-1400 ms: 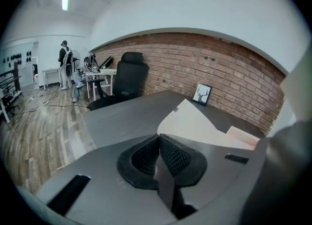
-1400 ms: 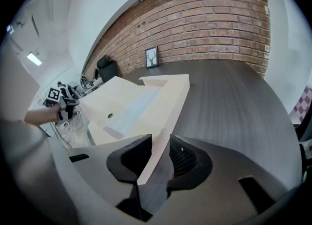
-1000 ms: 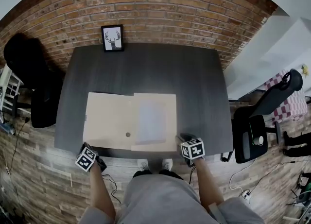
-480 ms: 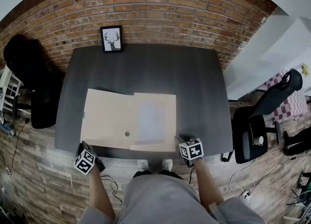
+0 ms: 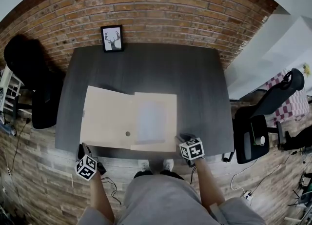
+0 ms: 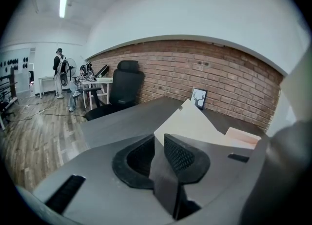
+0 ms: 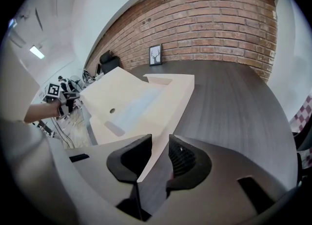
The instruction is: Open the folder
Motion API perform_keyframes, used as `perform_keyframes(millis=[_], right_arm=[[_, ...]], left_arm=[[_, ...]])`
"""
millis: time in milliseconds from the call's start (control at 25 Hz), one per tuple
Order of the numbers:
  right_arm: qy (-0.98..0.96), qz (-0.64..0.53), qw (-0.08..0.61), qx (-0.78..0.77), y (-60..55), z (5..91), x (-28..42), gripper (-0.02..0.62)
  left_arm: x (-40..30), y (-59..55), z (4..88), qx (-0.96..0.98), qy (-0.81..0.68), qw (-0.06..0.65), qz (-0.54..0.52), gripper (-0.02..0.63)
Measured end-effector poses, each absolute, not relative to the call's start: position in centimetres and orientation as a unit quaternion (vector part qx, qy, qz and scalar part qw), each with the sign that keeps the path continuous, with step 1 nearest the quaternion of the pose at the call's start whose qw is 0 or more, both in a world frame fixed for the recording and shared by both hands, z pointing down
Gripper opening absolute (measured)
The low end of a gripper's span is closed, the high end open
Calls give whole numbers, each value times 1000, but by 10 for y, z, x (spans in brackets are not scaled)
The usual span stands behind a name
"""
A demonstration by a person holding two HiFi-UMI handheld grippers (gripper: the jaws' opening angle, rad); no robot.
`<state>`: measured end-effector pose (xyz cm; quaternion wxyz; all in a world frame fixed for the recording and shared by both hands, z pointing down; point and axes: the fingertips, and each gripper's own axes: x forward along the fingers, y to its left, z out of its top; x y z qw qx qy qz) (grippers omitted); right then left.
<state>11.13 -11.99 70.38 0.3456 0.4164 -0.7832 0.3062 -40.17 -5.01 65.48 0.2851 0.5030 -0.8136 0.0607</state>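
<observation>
As your left tongs opened empty, the raised cover of the beige cardboard folder lay just ahead; parted right tongs straddled its corner by the dark table's near edge.

Tabletop beyond the folder gives passage; a framed picture stands back-left.

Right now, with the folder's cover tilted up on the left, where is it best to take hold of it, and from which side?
Probably the cover at its free left edge, near its closest corner, approached from the table's near-left side. That thin edge seems raised off the table, leaving room to pinch it above and below; the right edge is hinged to the folder.
</observation>
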Motion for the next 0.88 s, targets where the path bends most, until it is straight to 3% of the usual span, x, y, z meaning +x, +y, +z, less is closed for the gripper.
perform_keyframes(millis=[240, 520, 880], right_arm=[[-783, 306, 347, 416, -121, 704, 111, 94], [-782, 301, 351, 418, -120, 702, 110, 87], [-799, 264, 329, 430, -127, 673, 99, 3]], left_arm=[[-389, -27, 657, 506, -806, 299, 71, 48], [-322, -10, 676, 566, -747, 332, 112, 17], [-253, -58, 642, 660, -682, 284, 138, 3]])
